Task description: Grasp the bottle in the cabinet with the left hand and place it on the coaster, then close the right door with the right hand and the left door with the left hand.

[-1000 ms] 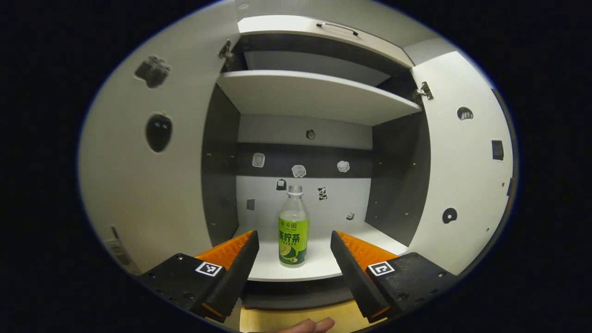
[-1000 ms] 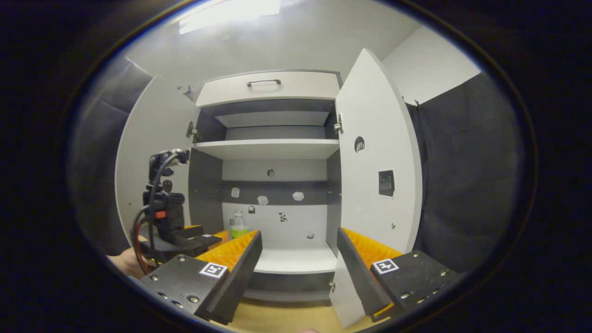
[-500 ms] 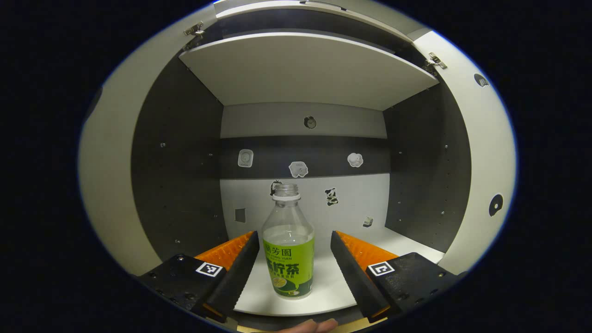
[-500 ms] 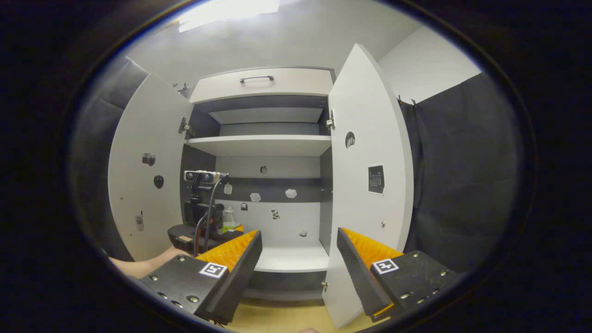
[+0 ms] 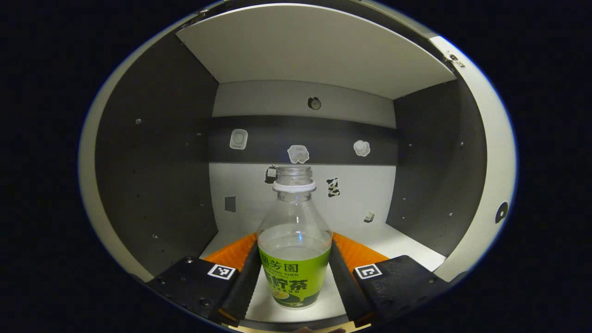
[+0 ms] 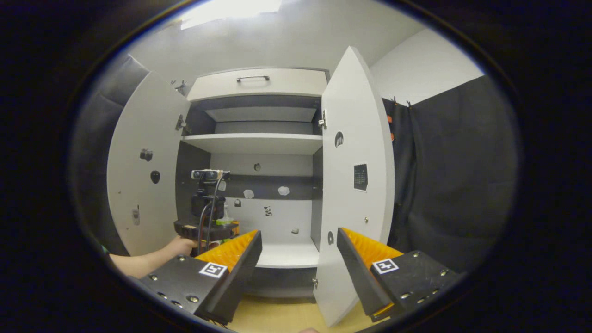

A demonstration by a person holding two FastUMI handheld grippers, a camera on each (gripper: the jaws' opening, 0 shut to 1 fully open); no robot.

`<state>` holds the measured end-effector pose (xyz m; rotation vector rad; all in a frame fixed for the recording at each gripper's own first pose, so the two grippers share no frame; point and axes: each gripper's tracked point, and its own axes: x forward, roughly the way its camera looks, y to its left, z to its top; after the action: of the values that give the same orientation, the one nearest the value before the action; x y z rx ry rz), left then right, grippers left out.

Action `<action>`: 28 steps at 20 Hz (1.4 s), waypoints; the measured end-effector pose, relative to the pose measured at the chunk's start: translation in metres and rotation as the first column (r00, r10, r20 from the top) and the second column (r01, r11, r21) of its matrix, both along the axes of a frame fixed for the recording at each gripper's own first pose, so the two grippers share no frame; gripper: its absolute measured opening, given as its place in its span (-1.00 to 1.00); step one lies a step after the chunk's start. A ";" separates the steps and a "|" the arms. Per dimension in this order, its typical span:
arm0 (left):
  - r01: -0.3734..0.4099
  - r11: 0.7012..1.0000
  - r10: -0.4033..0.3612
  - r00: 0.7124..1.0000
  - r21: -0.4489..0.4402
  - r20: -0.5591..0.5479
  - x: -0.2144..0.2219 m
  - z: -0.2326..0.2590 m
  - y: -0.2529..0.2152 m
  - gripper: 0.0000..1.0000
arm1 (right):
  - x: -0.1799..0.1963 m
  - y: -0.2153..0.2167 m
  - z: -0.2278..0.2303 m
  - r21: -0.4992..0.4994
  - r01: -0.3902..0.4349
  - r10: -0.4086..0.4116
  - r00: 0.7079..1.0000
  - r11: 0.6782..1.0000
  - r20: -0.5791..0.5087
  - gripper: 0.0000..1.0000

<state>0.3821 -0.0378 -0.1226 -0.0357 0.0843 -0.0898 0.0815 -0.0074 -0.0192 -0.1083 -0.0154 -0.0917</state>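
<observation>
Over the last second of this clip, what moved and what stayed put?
The left tongs pushed forward into the cabinet and narrowed until their fingers flank the bottle; whether they press on it is unclear. The right tongs drifted slightly, open as before. The bottle stayed upright on the lower shelf, and both doors stayed open.

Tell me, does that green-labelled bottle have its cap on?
No: in the left gripper view the bottle ends in a bare open neck with threads showing, no cap on top.
</observation>
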 end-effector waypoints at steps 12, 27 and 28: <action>0.014 1.000 -0.013 0.999 -0.011 0.032 -0.152 0.041 0.010 0.57 | -0.054 0.016 0.001 0.035 -0.082 0.083 0.997 0.996 -0.004 0.97; -0.030 0.999 0.034 0.993 -0.038 0.110 -0.306 -0.027 0.031 0.57 | -0.108 0.042 -0.021 0.067 -0.190 0.194 0.979 0.980 -0.060 0.97; -0.020 0.999 0.024 0.996 -0.045 0.083 -0.316 -0.047 0.026 0.57 | -0.109 0.040 -0.024 0.065 -0.184 0.188 0.980 0.981 -0.070 0.97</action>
<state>0.0666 -0.0117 -0.1693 -0.0770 -0.0018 -0.0709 -0.0270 0.0324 -0.0432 -0.0515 0.0534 0.0992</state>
